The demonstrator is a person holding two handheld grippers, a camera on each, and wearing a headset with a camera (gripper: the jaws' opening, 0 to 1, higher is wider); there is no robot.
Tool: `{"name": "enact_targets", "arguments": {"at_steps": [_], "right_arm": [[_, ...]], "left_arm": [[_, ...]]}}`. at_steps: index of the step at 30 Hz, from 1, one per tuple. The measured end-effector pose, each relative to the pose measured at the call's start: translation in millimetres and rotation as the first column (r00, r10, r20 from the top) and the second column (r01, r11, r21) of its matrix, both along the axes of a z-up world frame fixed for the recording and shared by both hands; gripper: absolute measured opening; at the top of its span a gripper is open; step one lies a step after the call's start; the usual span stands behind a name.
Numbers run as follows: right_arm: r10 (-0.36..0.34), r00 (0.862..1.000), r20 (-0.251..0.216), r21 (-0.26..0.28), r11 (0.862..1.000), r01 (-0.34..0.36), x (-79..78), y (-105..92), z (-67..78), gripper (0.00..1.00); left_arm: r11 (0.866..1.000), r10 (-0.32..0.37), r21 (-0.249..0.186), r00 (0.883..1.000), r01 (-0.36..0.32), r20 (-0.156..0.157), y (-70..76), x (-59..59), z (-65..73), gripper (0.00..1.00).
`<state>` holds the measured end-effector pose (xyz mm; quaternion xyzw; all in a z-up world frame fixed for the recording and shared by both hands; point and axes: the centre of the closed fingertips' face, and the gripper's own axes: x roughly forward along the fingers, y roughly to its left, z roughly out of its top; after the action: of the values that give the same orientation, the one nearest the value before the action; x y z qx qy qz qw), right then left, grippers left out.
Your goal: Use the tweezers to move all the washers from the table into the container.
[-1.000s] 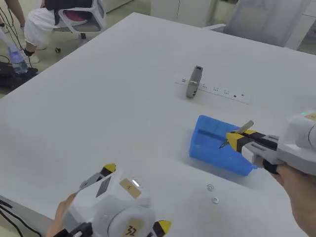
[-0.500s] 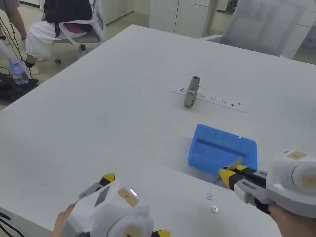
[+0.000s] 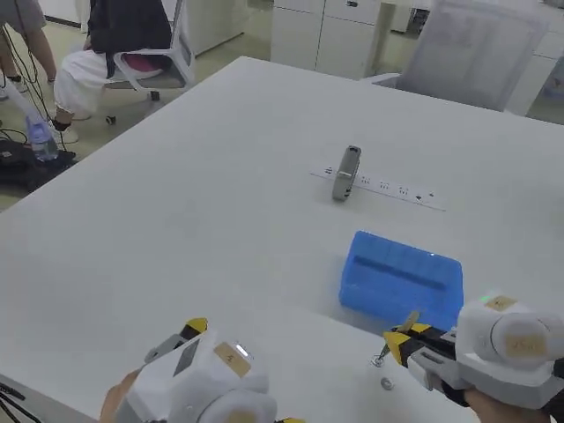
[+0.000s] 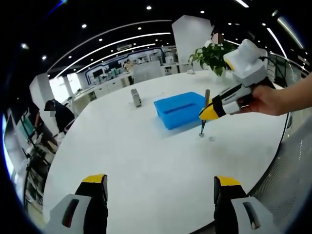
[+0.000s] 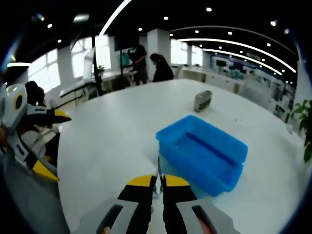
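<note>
Tweezers tip down beside the washers, in front of the blue container

The right gripper (image 3: 398, 342) has its jaws pressed narrow on the tweezers (image 3: 382, 355), which slant down to the white table (image 3: 176, 194) just in front of the blue container (image 3: 401, 278). One washer (image 3: 386, 382) lies flat on the table just beside the tip, on the near side. A second small ring seems to sit right at the tip, but whether the tweezers grip it cannot be told. In the right gripper view the container sits just past the closed jaws, and its inside is too blurred to tell what it holds. The left gripper (image 4: 161, 185) hangs over the near table edge with its jaws spread wide and nothing between them. Farther back a grey device (image 3: 346, 172) stands at the end of a flat white strip (image 3: 388, 187)
</note>
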<state>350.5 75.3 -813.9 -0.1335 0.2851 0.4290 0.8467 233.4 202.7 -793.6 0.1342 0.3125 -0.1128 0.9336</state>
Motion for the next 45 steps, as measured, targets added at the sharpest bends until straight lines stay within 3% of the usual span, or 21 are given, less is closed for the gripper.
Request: {"name": "enact_targets", "arguments": {"at_steps": [20,29,34,40,45], "right_arm": [[-0.009,1.0,0.015,-0.004,1.0,0.01,6.5,1.4,-1.9,0.03],[0.004,0.998,0.064,-0.027,1.0,-0.002,2.1,2.1,-3.7,0.02],[-0.014,1.0,0.025,-0.016,1.0,0.015,4.8,0.6,-3.2,0.02],[-0.008,1.0,0.023,-0.029,1.0,0.009,1.2,0.3,-2.2,0.02],[-0.033,0.999,0.014,0.008,0.999,0.033,5.5,-3.8,6.0,0.02]], "left_arm": [[1.0,-0.001,0.001,1.0,0.001,0.006,0.1,-0.1,1.1,0.92],[1.0,0.0,0.001,1.0,0.0,0.005,0.1,0.0,1.1,0.92],[1.0,-0.002,0.001,1.0,0.002,0.008,-0.4,0.4,1.1,0.92],[1.0,0.003,0.003,1.0,-0.003,0.01,0.7,0.5,1.7,0.92],[1.0,0.002,0.005,1.0,-0.002,0.01,0.9,0.6,1.5,0.92]]}}
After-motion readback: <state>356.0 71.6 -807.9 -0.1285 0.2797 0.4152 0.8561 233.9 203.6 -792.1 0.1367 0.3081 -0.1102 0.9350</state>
